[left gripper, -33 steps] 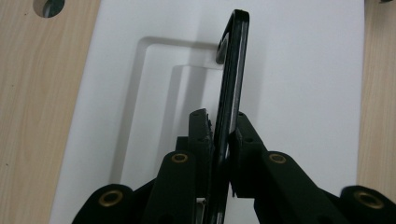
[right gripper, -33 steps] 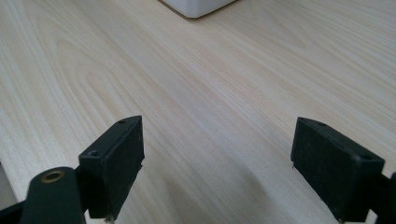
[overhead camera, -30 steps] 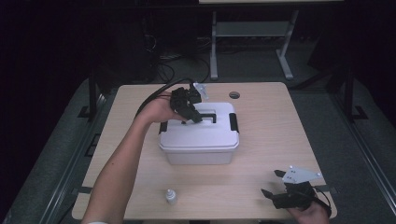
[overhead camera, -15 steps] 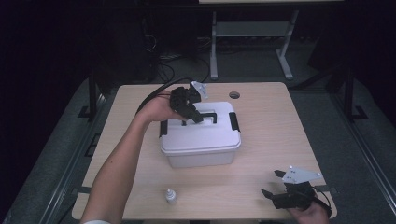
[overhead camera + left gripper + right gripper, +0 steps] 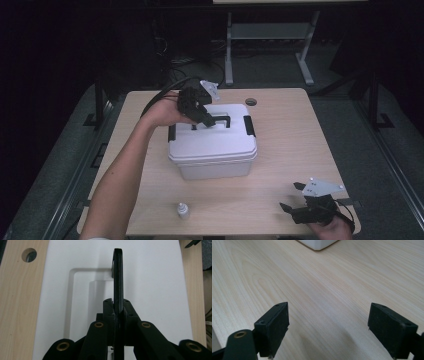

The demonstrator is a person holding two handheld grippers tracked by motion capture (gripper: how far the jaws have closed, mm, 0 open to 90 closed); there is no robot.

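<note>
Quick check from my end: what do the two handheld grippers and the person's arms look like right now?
Both grippers are black, with two flat, blocky jaws on linkage arms fixed by brass-coloured rivets. The left gripper carries a grey three-cornered plate and trails a thick black cable off the table's far edge. The right gripper has the same grey plate, dotted with small holes. The forearms are bare, with no sleeves or gloves in view.

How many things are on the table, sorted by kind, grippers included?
White storage box: 1
Small white bottle: 1
Grippers: 2, the left gripper shut on the box's black handle, the right gripper open
Total: 4
</note>
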